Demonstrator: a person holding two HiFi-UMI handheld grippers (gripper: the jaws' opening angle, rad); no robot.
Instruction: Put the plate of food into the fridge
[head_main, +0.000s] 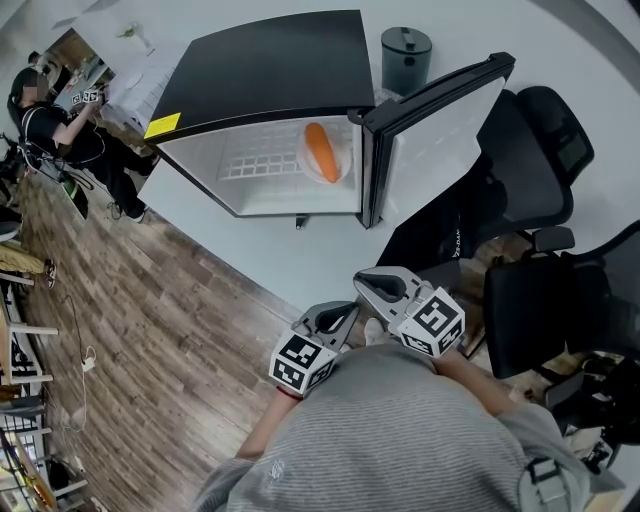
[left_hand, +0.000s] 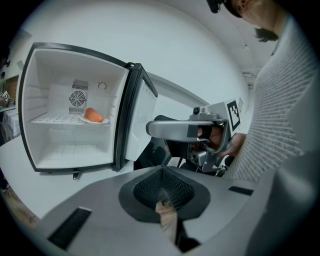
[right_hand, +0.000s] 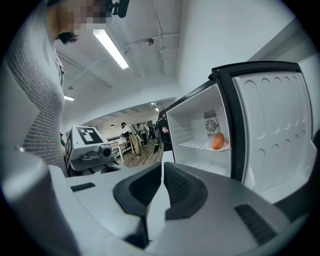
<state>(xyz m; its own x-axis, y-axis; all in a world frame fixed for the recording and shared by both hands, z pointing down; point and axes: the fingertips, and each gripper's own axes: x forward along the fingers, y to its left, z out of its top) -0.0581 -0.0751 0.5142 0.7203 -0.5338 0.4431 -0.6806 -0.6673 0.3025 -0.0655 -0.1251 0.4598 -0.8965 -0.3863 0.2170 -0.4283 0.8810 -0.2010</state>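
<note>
Fridge (head_main: 262, 75) far, door (head_main: 440, 130) swung open to right. Plate (head_main: 304, 160) with orange food (head_main: 321, 152) on wire shelf inside, right side. Left gripper (head_main: 343, 314) near, by person's torso, jaws together, empty. Right gripper (head_main: 373, 285) just beside it, jaws together, empty. Both well apart from fridge.

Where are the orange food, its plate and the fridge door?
orange food (head_main: 321, 152), head view, on its middle.
plate (head_main: 343, 150), head view, on the white rim right of the food.
fridge door (head_main: 440, 125), head view, on its white inner side.
</note>
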